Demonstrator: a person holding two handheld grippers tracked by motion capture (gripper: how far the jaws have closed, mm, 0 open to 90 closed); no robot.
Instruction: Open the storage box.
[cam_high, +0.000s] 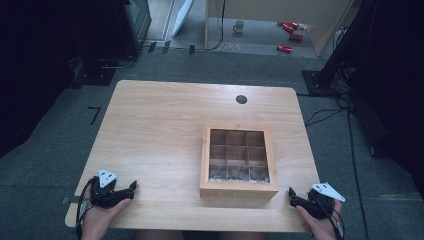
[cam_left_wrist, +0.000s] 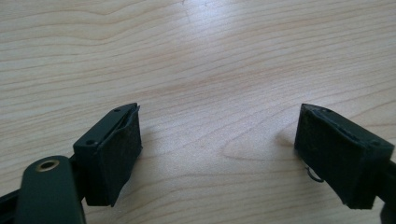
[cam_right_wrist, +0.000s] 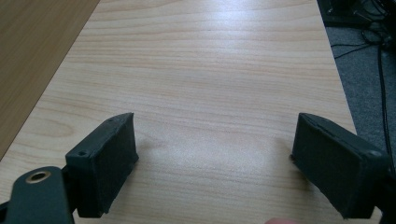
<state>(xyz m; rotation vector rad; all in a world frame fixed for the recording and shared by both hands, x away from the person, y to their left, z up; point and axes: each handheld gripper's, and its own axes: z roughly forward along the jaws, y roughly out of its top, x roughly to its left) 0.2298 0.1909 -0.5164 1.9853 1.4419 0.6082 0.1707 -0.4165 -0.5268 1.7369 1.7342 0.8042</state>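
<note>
A light wooden table (cam_high: 160, 130) with rounded corners is shown from above, standing on grey carpet (cam_high: 45, 165); a small round black grommet (cam_high: 241, 99) is set near its far edge. A square wooden box (cam_high: 238, 162) divided into nine compartments under a clear lid is placed right of centre, towards the near edge — something glittery is seen in the nearest row, though what it is cannot be told.

The left gripper (cam_high: 131, 188) is held low at the near-left corner of the table by the person's left hand (cam_high: 97, 220), its tips directed right and slightly away, well apart from the box. In the left gripper view its jaws are spread wide over bare wood grain, with nothing between the pads (cam_left_wrist: 114, 158).

The right gripper (cam_high: 291, 196) is held at the near-right corner by the right hand (cam_high: 322, 227), just beside the box's near-right corner without touching it. In the right gripper view its jaws are likewise wide apart and empty — the box's side wall (cam_right_wrist: 32, 60) is seen at the left, carpet and cables (cam_right_wrist: 380, 70) at the right.

On the far floor, a mug (cam_high: 239, 26) and several red cans (cam_high: 290, 35) are seen.
</note>
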